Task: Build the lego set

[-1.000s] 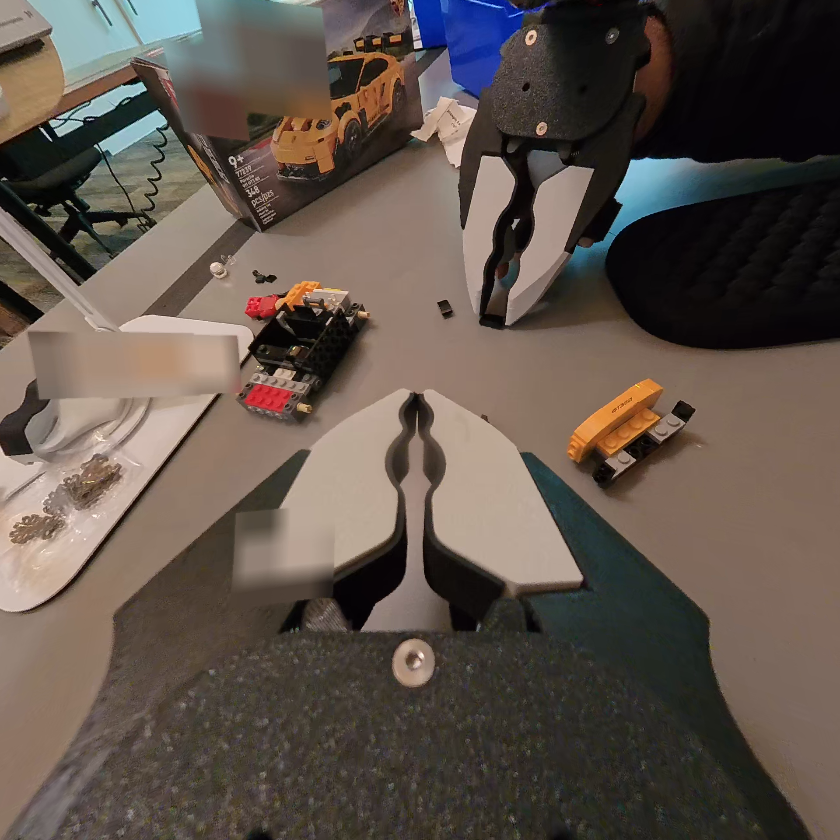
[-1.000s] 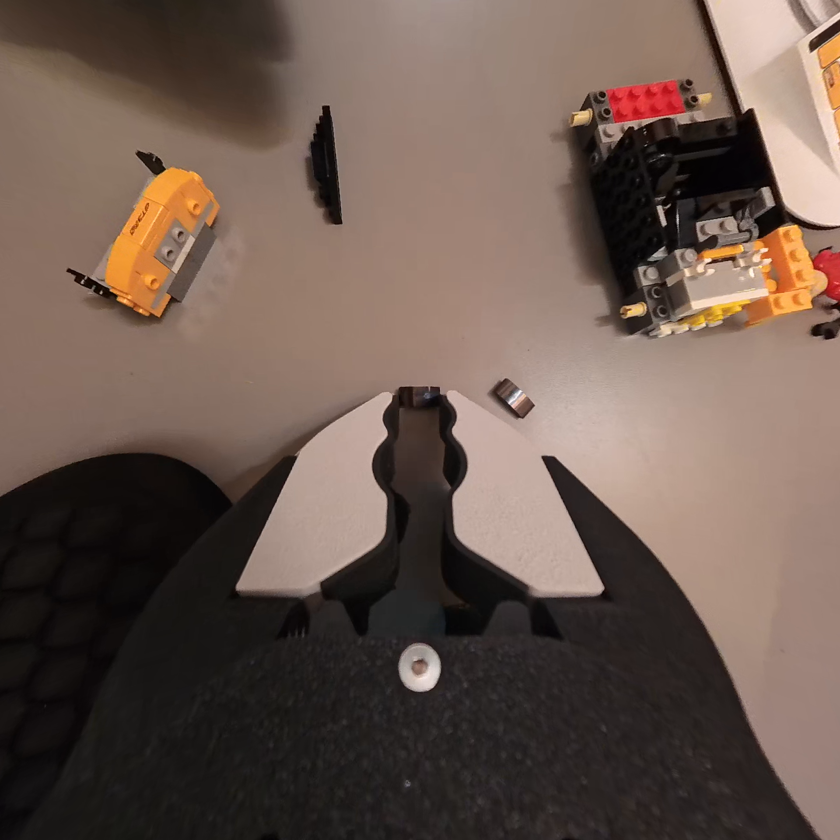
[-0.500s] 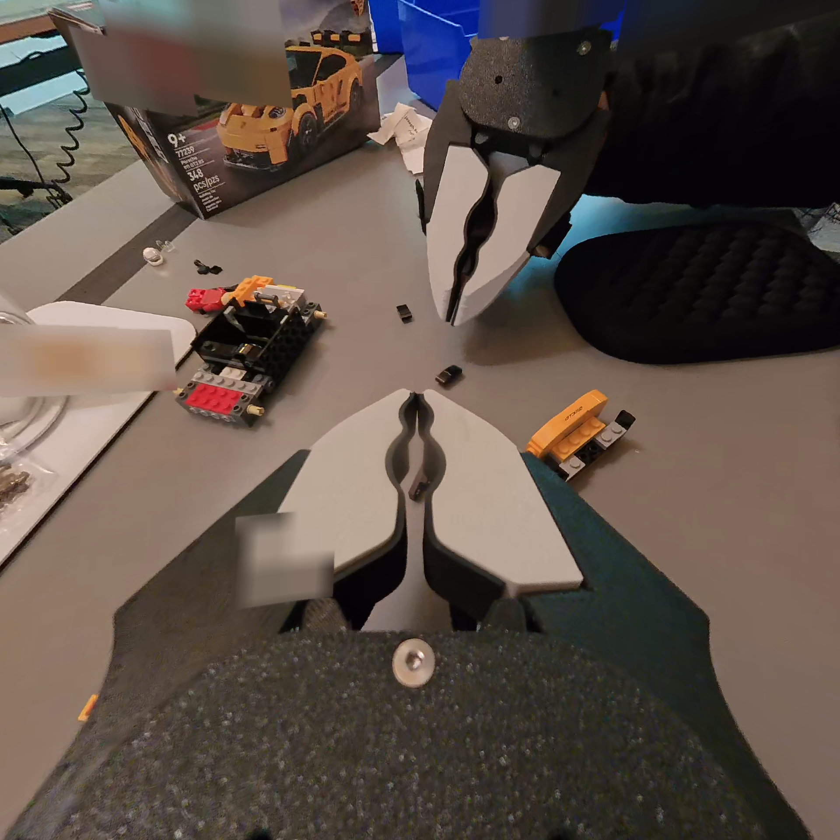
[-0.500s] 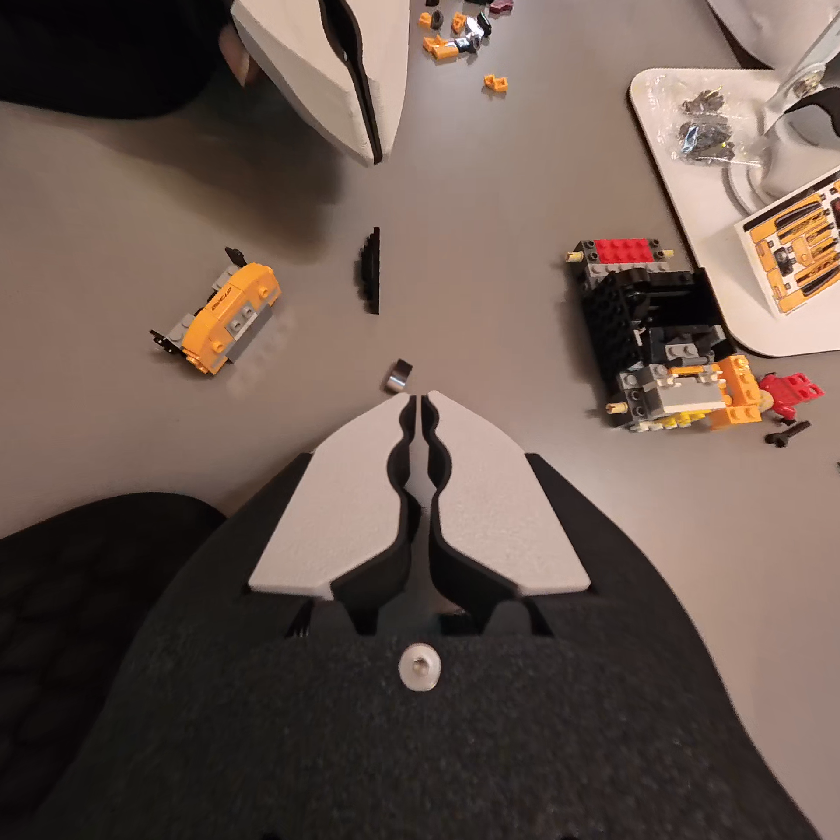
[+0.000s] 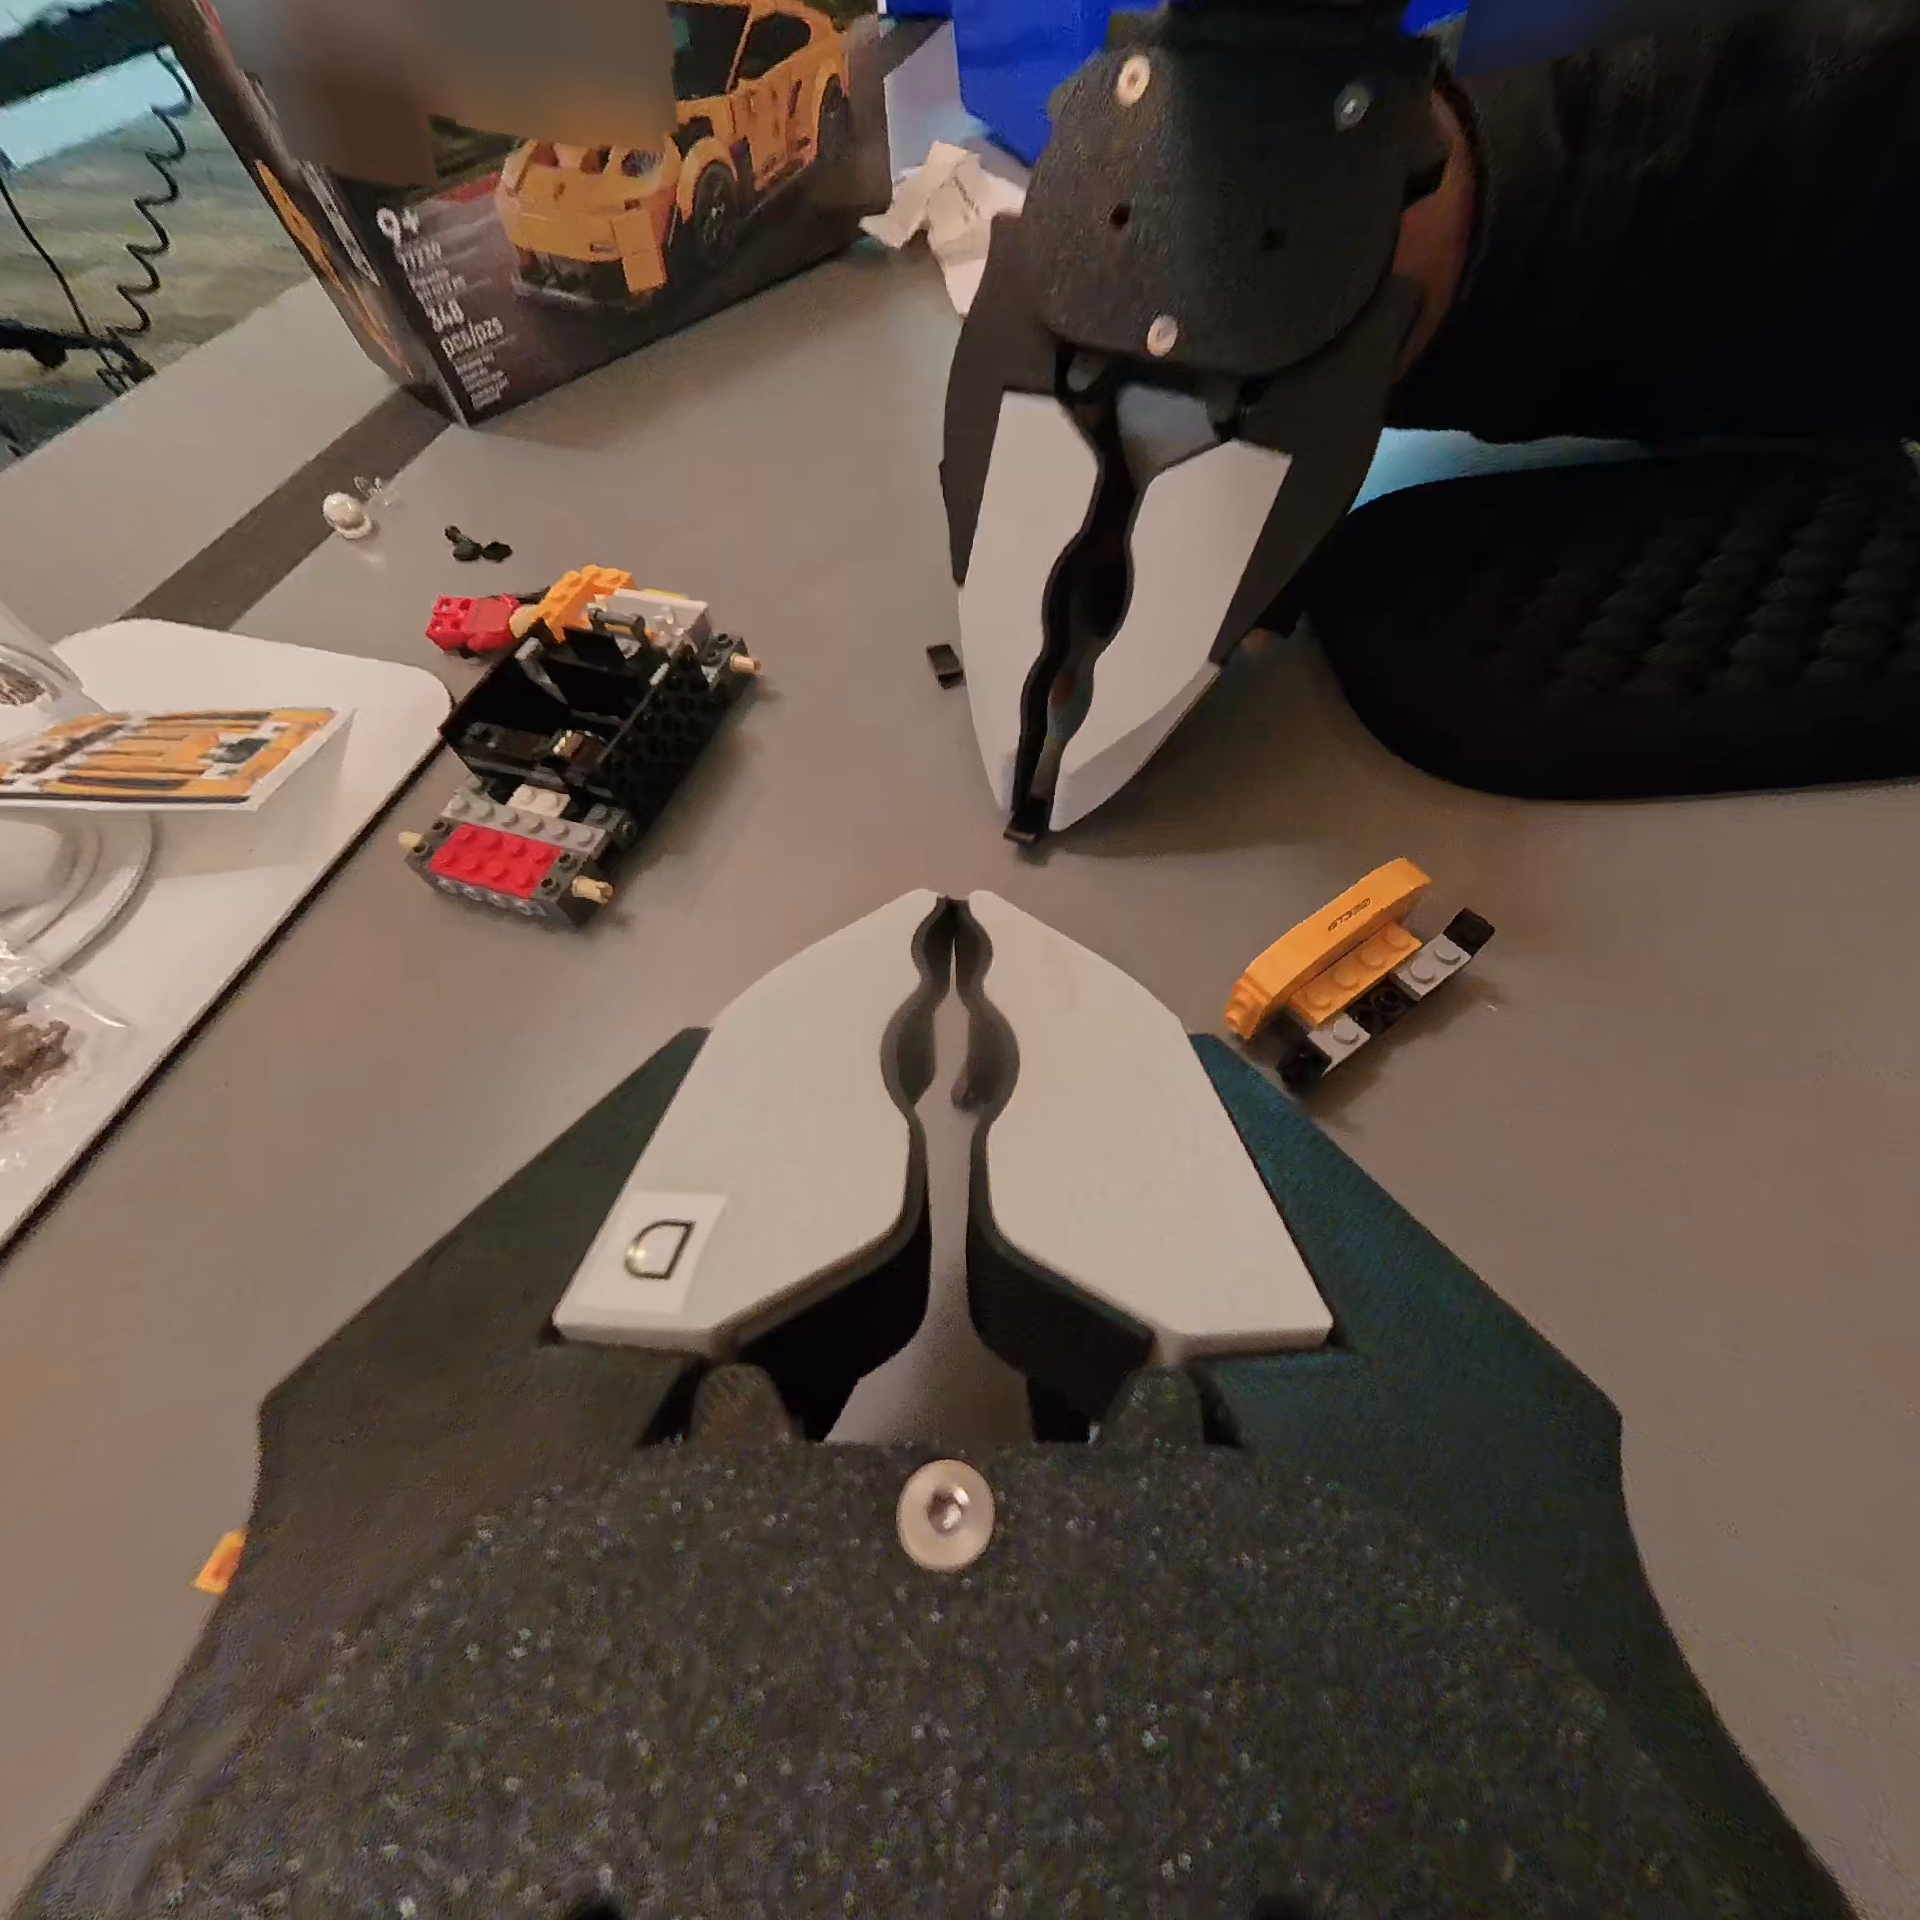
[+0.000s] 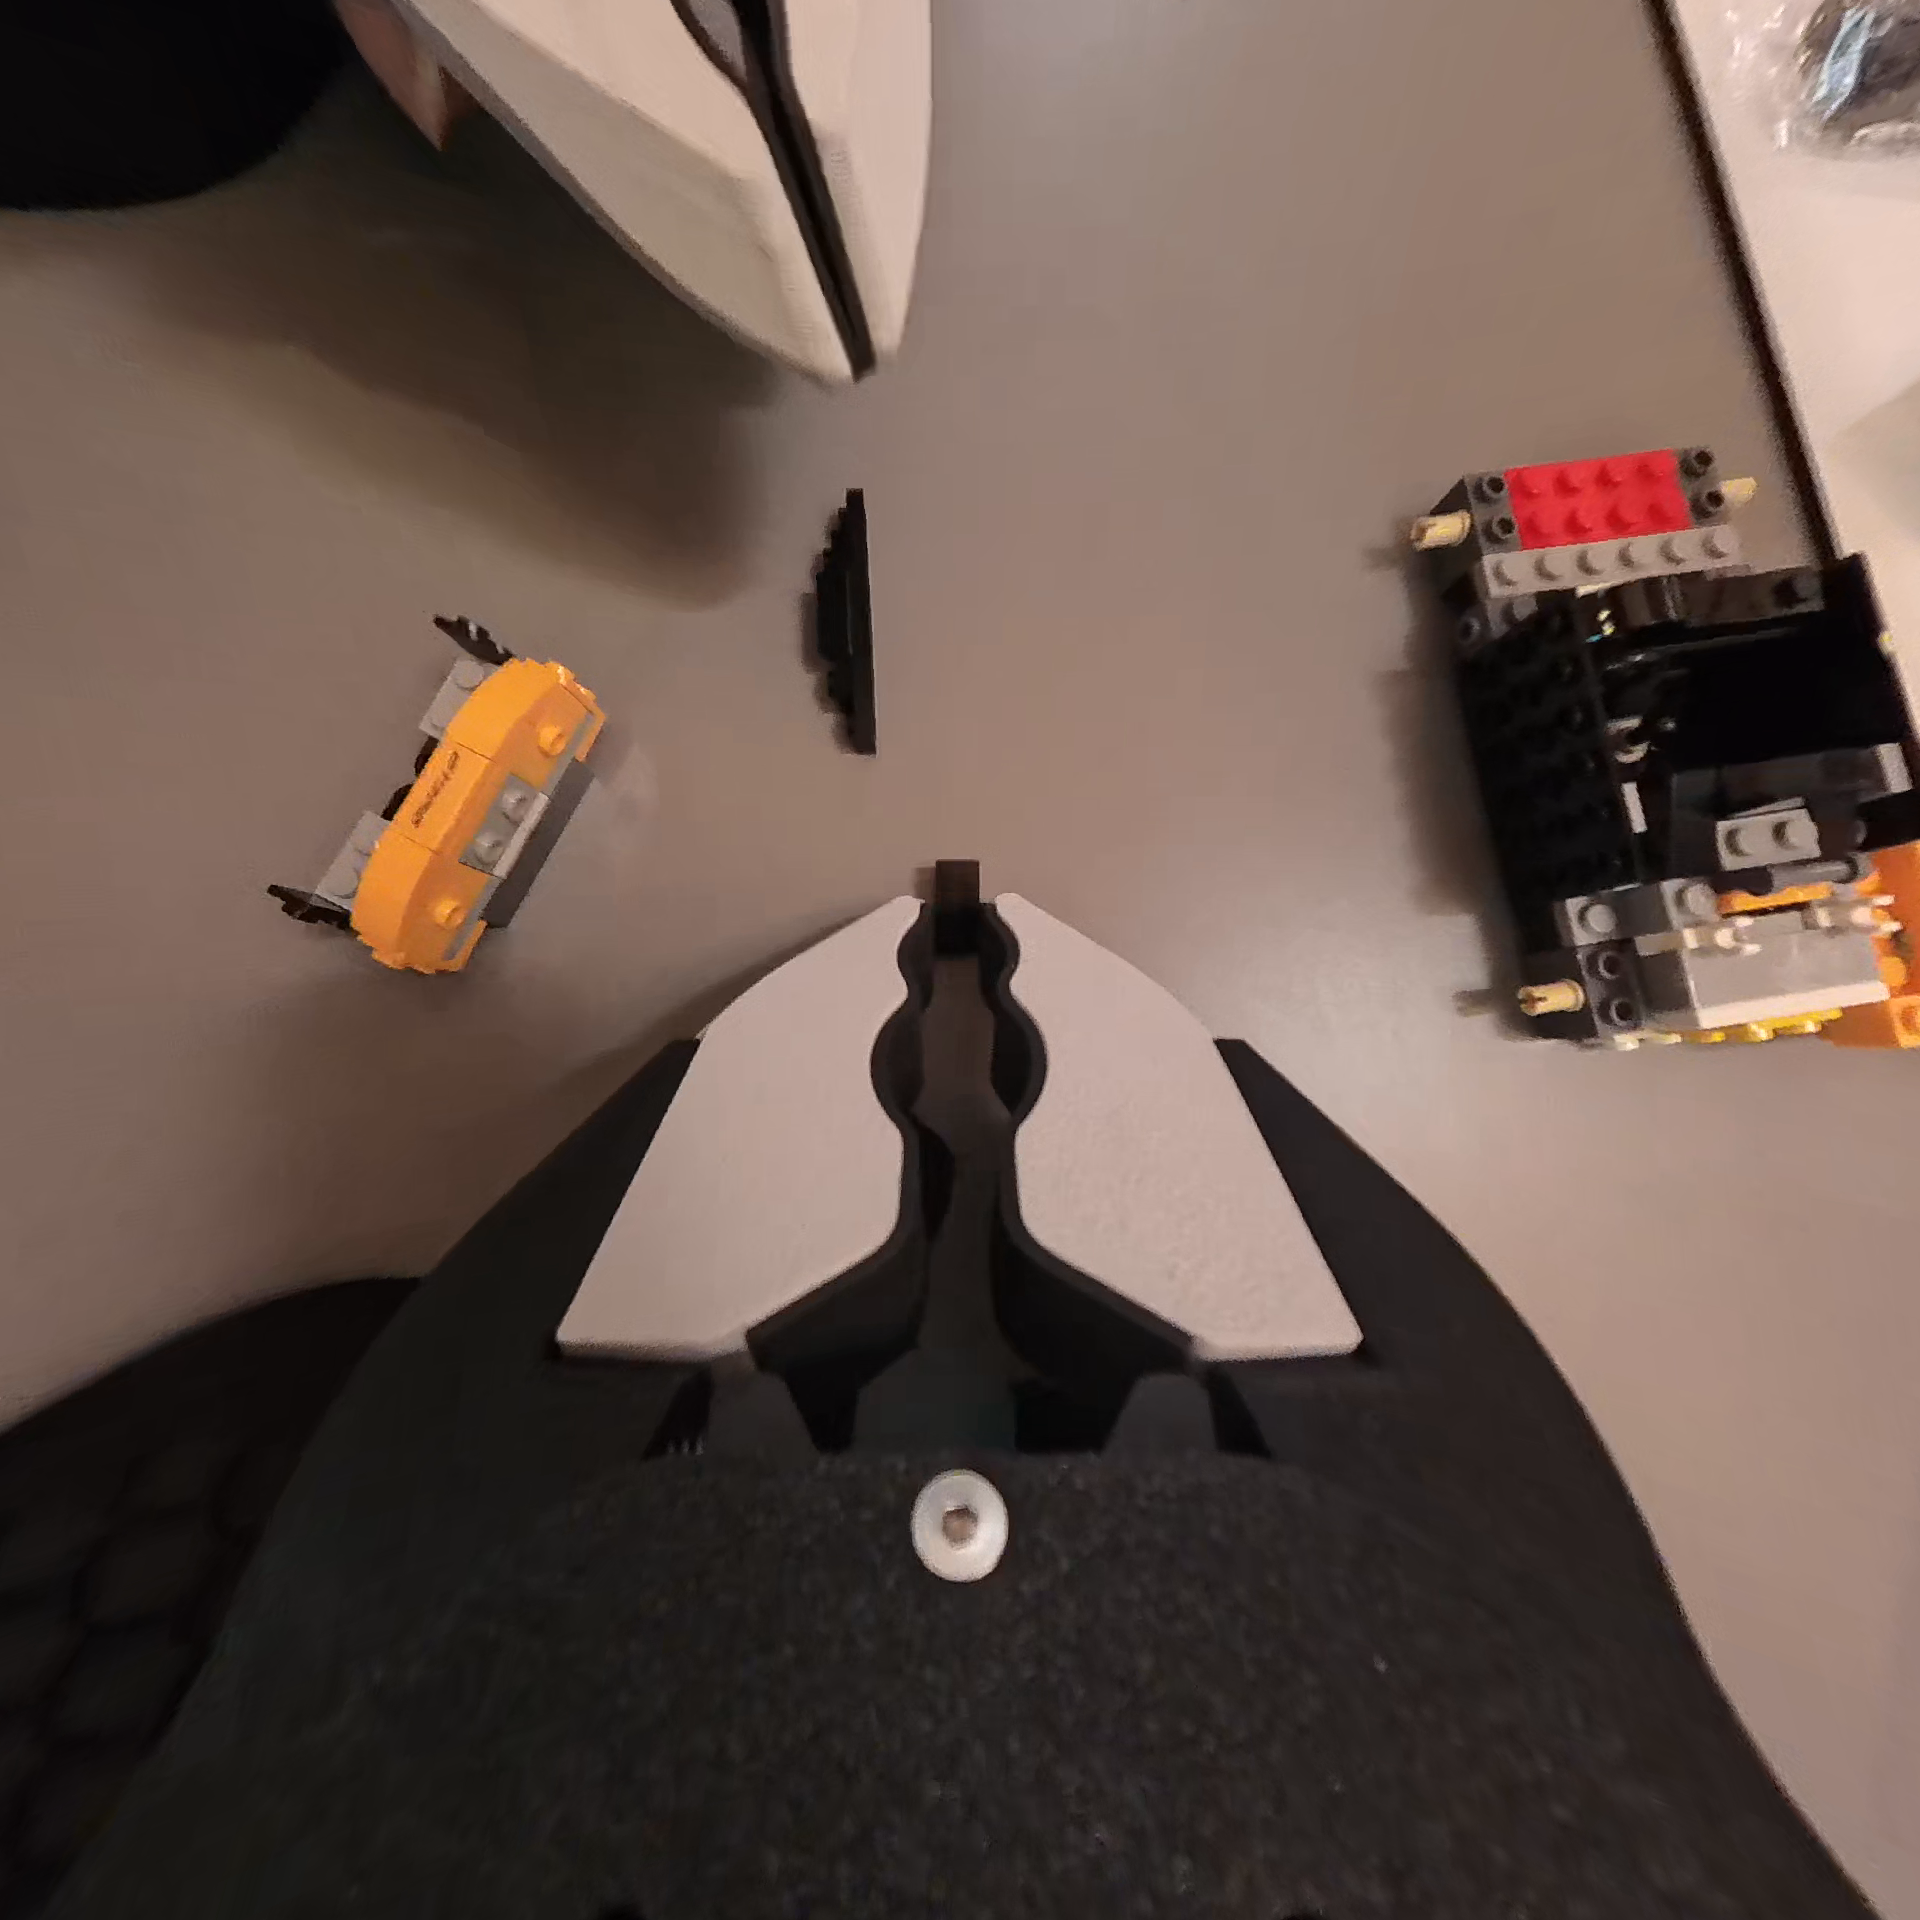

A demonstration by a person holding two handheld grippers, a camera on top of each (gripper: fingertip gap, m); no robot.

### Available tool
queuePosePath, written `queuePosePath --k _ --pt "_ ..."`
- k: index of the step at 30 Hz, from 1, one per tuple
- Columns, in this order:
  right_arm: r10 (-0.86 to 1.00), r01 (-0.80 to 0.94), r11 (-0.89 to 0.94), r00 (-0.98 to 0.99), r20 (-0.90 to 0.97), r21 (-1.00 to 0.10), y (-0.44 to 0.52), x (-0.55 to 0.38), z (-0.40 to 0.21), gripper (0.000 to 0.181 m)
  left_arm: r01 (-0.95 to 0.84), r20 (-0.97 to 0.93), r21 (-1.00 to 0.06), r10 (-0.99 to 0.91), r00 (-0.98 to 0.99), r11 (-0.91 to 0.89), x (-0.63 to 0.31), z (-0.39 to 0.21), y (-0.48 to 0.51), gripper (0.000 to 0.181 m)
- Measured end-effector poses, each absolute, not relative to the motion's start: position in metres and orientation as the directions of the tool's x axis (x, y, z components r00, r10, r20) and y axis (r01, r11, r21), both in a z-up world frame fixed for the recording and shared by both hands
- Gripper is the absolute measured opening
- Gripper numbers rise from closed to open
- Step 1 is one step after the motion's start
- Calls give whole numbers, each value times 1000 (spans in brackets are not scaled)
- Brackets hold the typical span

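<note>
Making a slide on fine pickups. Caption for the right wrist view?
Right gripper pinches a small black piece on the grey table.

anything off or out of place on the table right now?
Nothing damaged or spilled. Oddities: a thin black plate stands on its edge rather than flat, between the two tools. The chassis has a black panel hinged up, unfinished. The right tool pinches a small black piece at its tips.

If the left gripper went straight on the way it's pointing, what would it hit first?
Probably the right gripper, which stands tip-down on the table just ahead and slightly right of the shut left gripper, pinching a small black piece. Depth is unclear, so it might pass beside it.
</note>
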State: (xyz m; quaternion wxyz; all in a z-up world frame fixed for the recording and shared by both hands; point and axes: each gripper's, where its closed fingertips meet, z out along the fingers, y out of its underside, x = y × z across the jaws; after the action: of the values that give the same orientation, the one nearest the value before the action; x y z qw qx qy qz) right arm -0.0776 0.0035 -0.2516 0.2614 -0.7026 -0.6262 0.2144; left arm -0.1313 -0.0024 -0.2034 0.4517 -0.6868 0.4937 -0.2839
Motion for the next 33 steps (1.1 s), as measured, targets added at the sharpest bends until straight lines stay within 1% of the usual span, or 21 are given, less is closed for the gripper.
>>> queuePosePath --k 1,4,6,8,11,13,15,16,18,20,21,23,25,27,29,33 --pt "993 745 -87 122 7 -662 2 -80 -248 7 -433 -46 -894 -937 347 -116 -132 -206 -3 0" --pt "992 627 -119 102 -70 -770 -6 -89 -227 7 -492 -9 -858 -953 302 -147 -132 -221 -10 13" --pt "981 545 -193 93 -170 -816 -11 -94 -215 7 -553 -36 -823 -959 282 -132 -133 -233 -12 26" --pt "965 482 -260 90 -248 -837 -11 -96 -207 7 -608 -89 -789 -962 259 -91 -134 -241 -12 29" --pt "961 460 -274 98 -259 -844 -8 -95 -206 7 -663 -158 -747 -958 241 -44 -135 -249 -10 25" --pt "962 451 -269 92 -256 -851 -8 -95 -205 7 -674 -131 -737 -966 223 -56 -133 -252 -11 14" --pt "962 446 -271 87 -260 -853 -9 -95 -204 7 -679 -88 -729 -972 218 -86 -131 -252 -12 9" --pt "962 447 -269 83 -259 -854 -9 -95 -204 7 -681 -28 -720 -974 225 -137 -131 -252 -15 9" --pt "963 447 -263 75 -257 -855 -11 -93 -202 7 -651 202 -692 -950 239 -311 -128 -249 -25 9" --pt "962 462 -263 60 -266 -847 -14 -92 -201 7 -627 479 -603 -853 209 -492 -125 -244 -40 9" --pt "963 474 -258 54 -265 -842 -16 -91 -202 7 -630 561 -550 -801 207 -548 -125 -244 -42 9" --pt "970 503 -229 46 -238 -833 -20 -91 -207 7 -653 626 -474 -747 223 -591 -128 -245 -41 9" --pt "979 542 -188 34 -202 -819 -25 -92 -212 7 -680 610 -440 -750 253 -587 -130 -248 -36 9" --pt "984 568 -160 22 -179 -807 -28 -93 -217 7 -693 573 -431 -768 284 -578 -133 -249 -27 9" --pt "984 580 -153 18 -176 -800 -30 -94 -221 7 -695 538 -438 -786 306 -570 -135 -250 -21 10" --pt "983 587 -159 25 -179 -794 -28 -94 -225 7 -666 463 -473 -806 368 -576 -143 -249 -6 20"
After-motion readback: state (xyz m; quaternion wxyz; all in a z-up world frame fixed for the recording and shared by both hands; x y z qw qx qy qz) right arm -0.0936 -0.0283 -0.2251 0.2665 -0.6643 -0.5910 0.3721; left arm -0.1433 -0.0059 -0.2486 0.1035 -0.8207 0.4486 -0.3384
